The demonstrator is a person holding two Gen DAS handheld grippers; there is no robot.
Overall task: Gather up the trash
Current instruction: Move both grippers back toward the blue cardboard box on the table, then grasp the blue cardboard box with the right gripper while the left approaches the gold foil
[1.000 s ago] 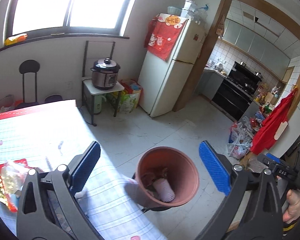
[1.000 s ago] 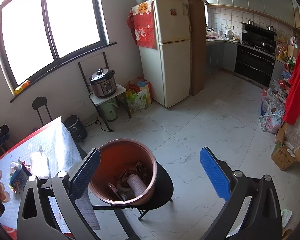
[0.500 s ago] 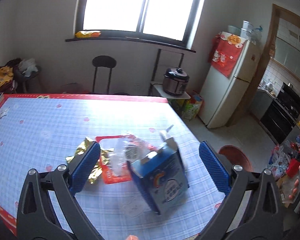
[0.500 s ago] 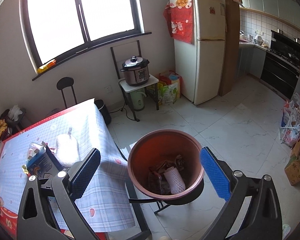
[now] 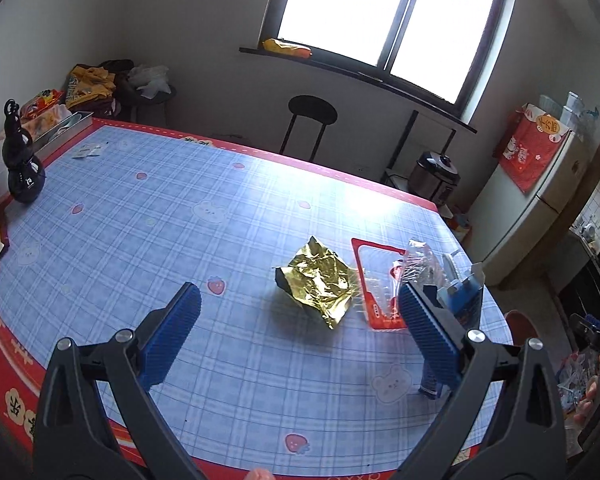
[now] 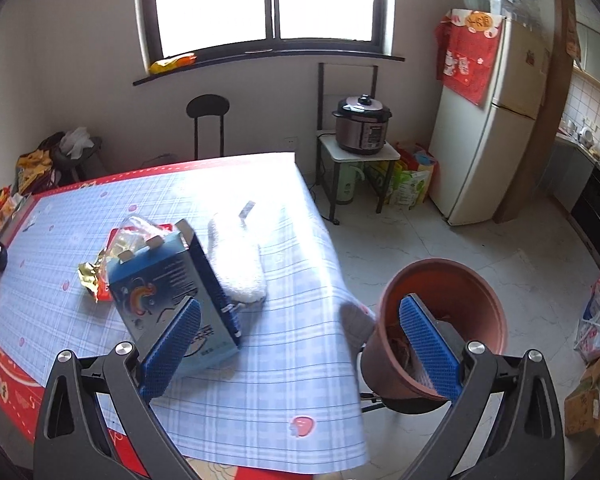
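A crumpled gold foil wrapper (image 5: pixel 316 280) lies on the blue plaid tablecloth (image 5: pixel 160 232), just ahead of my open, empty left gripper (image 5: pixel 298 300). To its right lie a red plastic package (image 5: pixel 376 280) and clear plastic (image 5: pixel 420 260); a blue carton (image 5: pixel 464 296) is partly hidden behind the right finger. In the right wrist view the blue carton (image 6: pixel 172 280) stands tilted by the left finger of my open right gripper (image 6: pixel 300 308), beside a white foam sleeve (image 6: pixel 236 256). The terracotta bin (image 6: pixel 452 300) with trash inside stands off the table's edge, behind the right finger.
A black gourd-shaped bottle (image 5: pixel 22 168) and a metal tray (image 5: pixel 60 132) sit at the table's far left. A black stool (image 5: pixel 312 112) stands behind the table. A pressure cooker (image 6: pixel 362 124) on a small stand and a fridge (image 6: pixel 492 120) are by the wall.
The left gripper has swung from over the bin to over the table, now facing the gold wrapper. The right gripper has turned left from the bin towards the carton. Both stay open.
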